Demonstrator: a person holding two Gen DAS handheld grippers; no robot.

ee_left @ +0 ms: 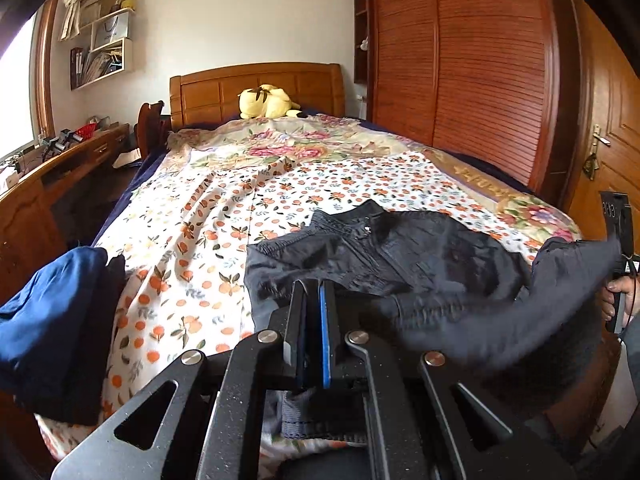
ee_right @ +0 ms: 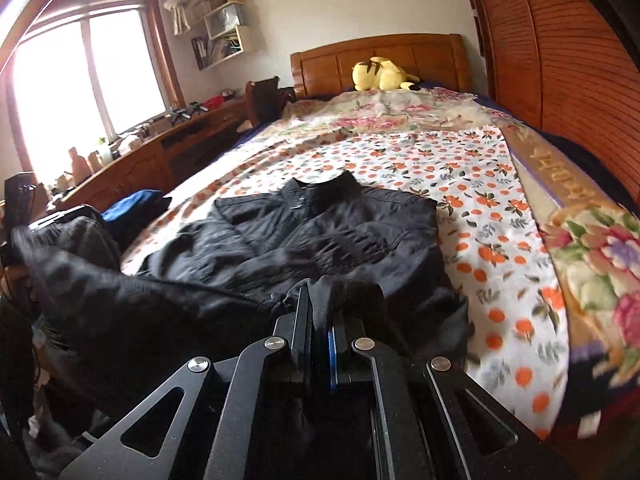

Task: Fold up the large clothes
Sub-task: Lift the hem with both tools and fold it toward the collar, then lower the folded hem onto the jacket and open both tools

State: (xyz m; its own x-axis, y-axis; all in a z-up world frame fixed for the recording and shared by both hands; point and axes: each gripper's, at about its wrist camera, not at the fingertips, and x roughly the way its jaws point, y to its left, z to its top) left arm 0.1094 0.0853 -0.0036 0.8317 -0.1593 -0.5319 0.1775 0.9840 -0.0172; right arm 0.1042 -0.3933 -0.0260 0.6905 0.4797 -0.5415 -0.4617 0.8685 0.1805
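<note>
Blue folded garment (ee_left: 52,316) lies left of the black jacket (ee_right: 320,220); left gripper (ee_left: 310,292) and right gripper (ee_right: 320,300), angled down, each pinch its hem

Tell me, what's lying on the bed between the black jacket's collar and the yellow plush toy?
Only bedding, in both views: orange-print sheet, then floral blanket, between jacket and plush toy.

Blown-out window (ee_right: 80,80) daylight (fisheye-bent edges), blurred lifted jacket (ee_right: 120,292).
</note>
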